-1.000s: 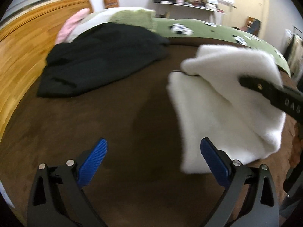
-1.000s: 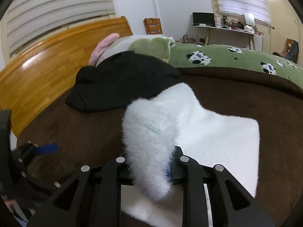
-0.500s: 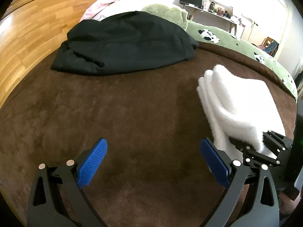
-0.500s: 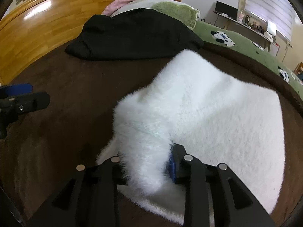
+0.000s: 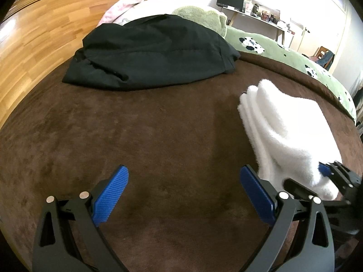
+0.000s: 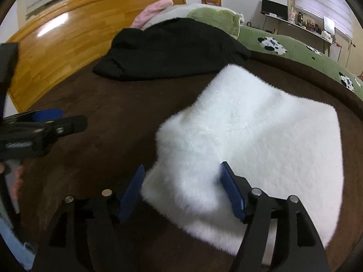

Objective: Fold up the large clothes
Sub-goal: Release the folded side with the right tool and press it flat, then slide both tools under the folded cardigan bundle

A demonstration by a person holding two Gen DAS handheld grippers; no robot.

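Fleece (image 6: 261, 131) lies folded on bed (image 6: 109, 122), 3 o'clock of left gripper (image 5: 183, 192). Right gripper (image 6: 181, 188) fingers just opening, fleece corner between, unpressed. Left fingers released, empty. Black garment (image 5: 154, 49) at 12 o'clock looks unfolded.

the white garment (image 6: 249, 140) covers the brown blanket (image 6: 102, 117) beneath it, and its near corner hides part of the right gripper (image 6: 181, 188) pads. left of the garment, the left gripper (image 6: 43, 124) is blurred and cut by the edge. desk items (image 6: 313, 25) beyond the garment are too small to tell.
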